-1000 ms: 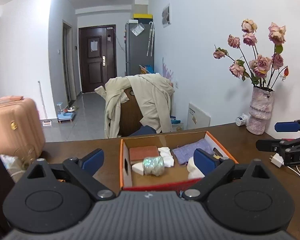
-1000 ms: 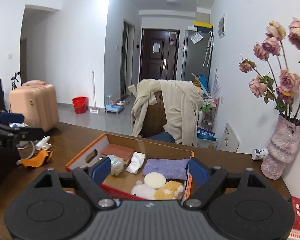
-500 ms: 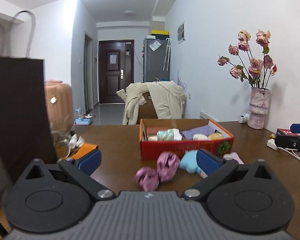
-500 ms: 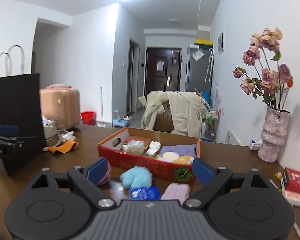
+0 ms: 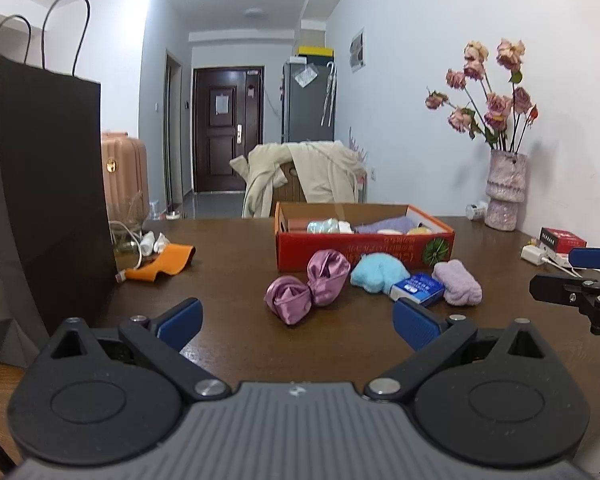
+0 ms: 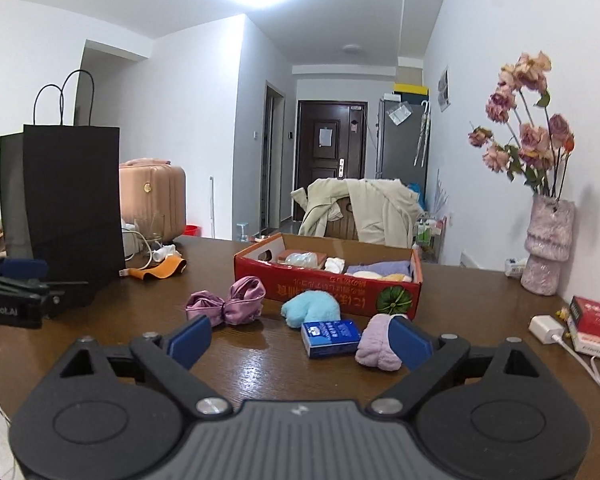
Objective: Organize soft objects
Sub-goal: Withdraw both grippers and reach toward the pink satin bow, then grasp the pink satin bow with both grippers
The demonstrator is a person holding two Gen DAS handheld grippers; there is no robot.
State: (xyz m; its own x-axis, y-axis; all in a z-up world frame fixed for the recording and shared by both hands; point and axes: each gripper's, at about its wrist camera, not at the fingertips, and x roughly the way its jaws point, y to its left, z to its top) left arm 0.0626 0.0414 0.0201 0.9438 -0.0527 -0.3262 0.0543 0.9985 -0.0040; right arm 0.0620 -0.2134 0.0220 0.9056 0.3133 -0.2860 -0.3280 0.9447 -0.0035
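Note:
A red cardboard box [image 5: 364, 245] [image 6: 328, 286] holding several soft items stands mid-table. In front of it lie a purple satin bow [image 5: 306, 286] [image 6: 226, 304], a light blue plush [image 5: 378, 273] [image 6: 311, 308], a blue tissue pack [image 5: 418, 289] [image 6: 330, 338] and a lilac fuzzy roll [image 5: 458, 287] [image 6: 378, 344]. My left gripper [image 5: 298, 320] is open and empty, short of the bow. My right gripper [image 6: 300, 338] is open and empty, its right pad [image 6: 410, 342] close by the lilac roll.
A tall black paper bag [image 5: 40, 184] [image 6: 66, 204] stands at the table's left. An orange strap [image 5: 160, 266] and cables lie beside it. A vase of dried roses [image 5: 504, 188] [image 6: 548, 252], a red box [image 6: 594, 318] and a white charger [image 6: 546, 328] sit at the right.
Both grippers have pulled back and down from over the box to low above the near table. The loose items in front of the box have come into view.

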